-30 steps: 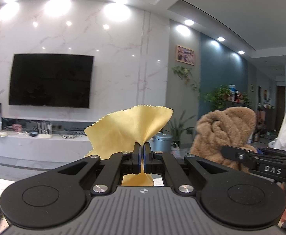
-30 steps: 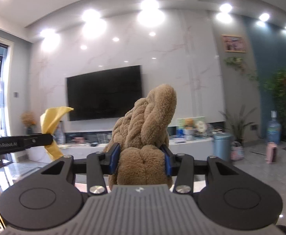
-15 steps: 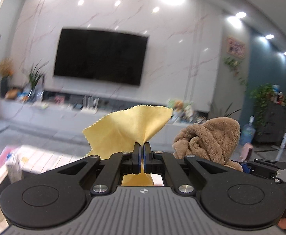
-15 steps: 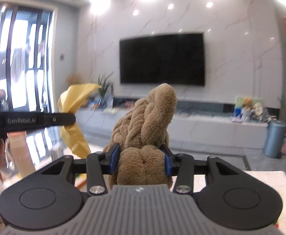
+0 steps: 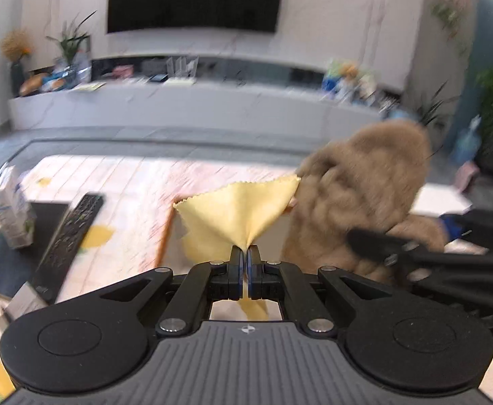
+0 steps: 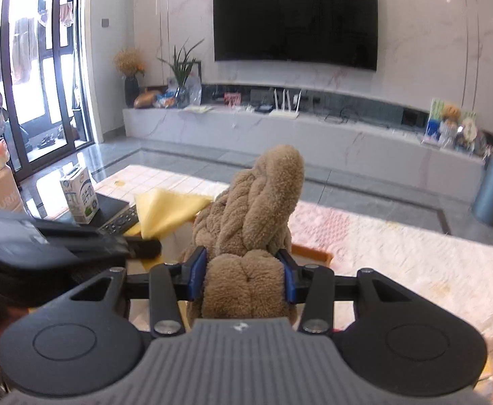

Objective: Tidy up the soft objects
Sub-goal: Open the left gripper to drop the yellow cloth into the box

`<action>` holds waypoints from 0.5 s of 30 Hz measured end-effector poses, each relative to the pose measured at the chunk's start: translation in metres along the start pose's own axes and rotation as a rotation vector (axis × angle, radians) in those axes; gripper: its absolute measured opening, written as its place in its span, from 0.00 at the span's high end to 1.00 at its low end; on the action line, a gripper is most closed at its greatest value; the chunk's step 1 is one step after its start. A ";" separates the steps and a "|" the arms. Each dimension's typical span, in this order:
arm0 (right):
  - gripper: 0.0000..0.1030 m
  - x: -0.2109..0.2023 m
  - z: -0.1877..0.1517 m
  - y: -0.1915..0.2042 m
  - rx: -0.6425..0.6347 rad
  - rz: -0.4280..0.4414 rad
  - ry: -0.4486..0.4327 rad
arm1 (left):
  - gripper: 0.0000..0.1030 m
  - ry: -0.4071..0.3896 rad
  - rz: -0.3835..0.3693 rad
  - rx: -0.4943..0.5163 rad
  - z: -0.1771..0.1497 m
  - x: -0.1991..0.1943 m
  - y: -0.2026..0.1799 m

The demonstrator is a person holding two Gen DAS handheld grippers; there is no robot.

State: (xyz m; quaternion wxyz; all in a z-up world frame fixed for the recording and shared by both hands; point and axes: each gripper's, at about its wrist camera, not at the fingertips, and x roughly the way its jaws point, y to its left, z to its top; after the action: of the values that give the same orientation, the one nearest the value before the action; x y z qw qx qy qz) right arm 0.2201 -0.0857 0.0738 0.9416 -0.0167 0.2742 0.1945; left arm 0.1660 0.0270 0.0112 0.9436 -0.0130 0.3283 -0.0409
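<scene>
My left gripper point(image 5: 245, 253) is shut on a thin yellow cloth point(image 5: 238, 211) with a zigzag edge, which fans out above the fingertips. My right gripper point(image 6: 243, 263) is shut on a brown plush knotted toy point(image 6: 256, 209), its blue pads pressing into the fleece on both sides. In the left wrist view the plush toy point(image 5: 361, 195) hangs to the right, touching the cloth's corner, with the right gripper's black body point(image 5: 448, 263) beside it. In the right wrist view the yellow cloth point(image 6: 165, 212) shows at the left. Both are held above a wood-rimmed tray point(image 5: 165, 236) on the table.
A table with a pink and white patterned cover point(image 6: 381, 236) lies below. On its left stand a milk carton point(image 6: 79, 194), a black remote point(image 5: 69, 233) and a dark flat box point(image 6: 111, 204). Beyond are a grey floor, a TV console point(image 6: 280, 128) and a wall television.
Both views have tilted downward and swung left: ceiling and lights gave way to the table and floor. Both grippers came lower toward the table, each keeping its grip.
</scene>
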 end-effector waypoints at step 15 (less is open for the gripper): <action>0.57 0.006 -0.010 0.010 0.002 0.009 0.045 | 0.43 0.042 -0.038 -0.149 0.003 -0.030 0.047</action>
State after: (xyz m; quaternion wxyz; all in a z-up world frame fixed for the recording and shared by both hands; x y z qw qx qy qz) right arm 0.2163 -0.0759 0.0632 0.9344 -0.0187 0.2955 0.1980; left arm 0.1483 0.0765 0.0297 0.9320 -0.0886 0.3498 -0.0345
